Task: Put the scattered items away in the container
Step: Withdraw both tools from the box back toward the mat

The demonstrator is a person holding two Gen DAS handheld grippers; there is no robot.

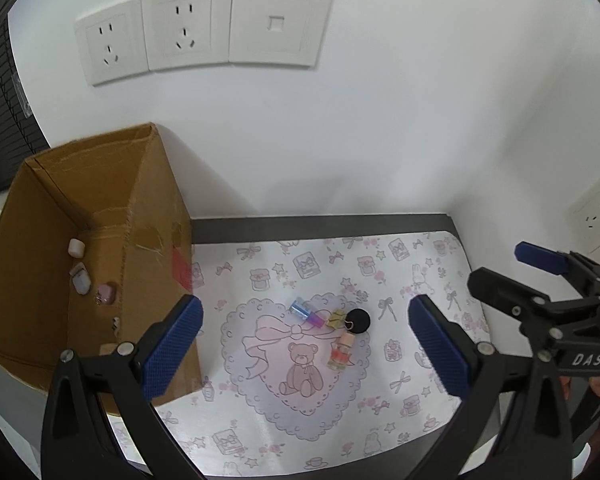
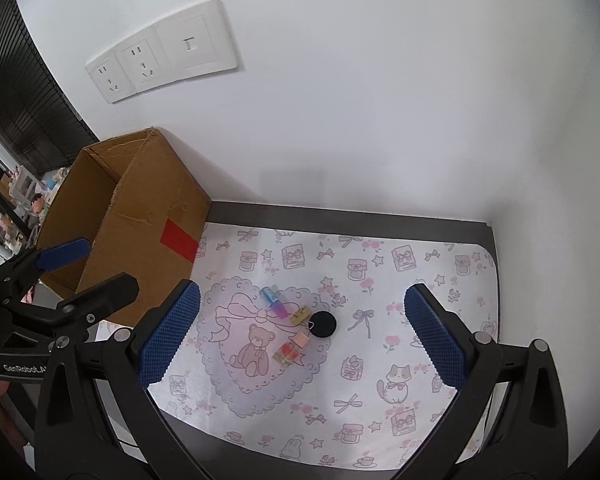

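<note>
A cardboard box (image 1: 156,216) (image 2: 148,216) stands open at the left, with several small pale items on its floor (image 1: 82,280). On the heart of the patterned mat lie a blue-pink tube (image 1: 306,312) (image 2: 275,301), a yellow clip (image 1: 337,318) (image 2: 301,315), a black round disc (image 1: 359,320) (image 2: 323,323) and a small red-orange bottle (image 1: 341,352) (image 2: 290,350). My left gripper (image 1: 304,350) (image 2: 90,270) hovers open above the mat, nothing between its fingers. My right gripper (image 2: 300,338) (image 1: 500,268) is also open and empty, at the right side.
A white wall with sockets (image 1: 148,36) (image 2: 140,64) rises behind the dark table edge (image 1: 320,224). Another socket (image 1: 594,212) sits on the right wall. Black slatted shelving (image 2: 16,92) and cluttered shelves (image 2: 24,188) lie to the far left.
</note>
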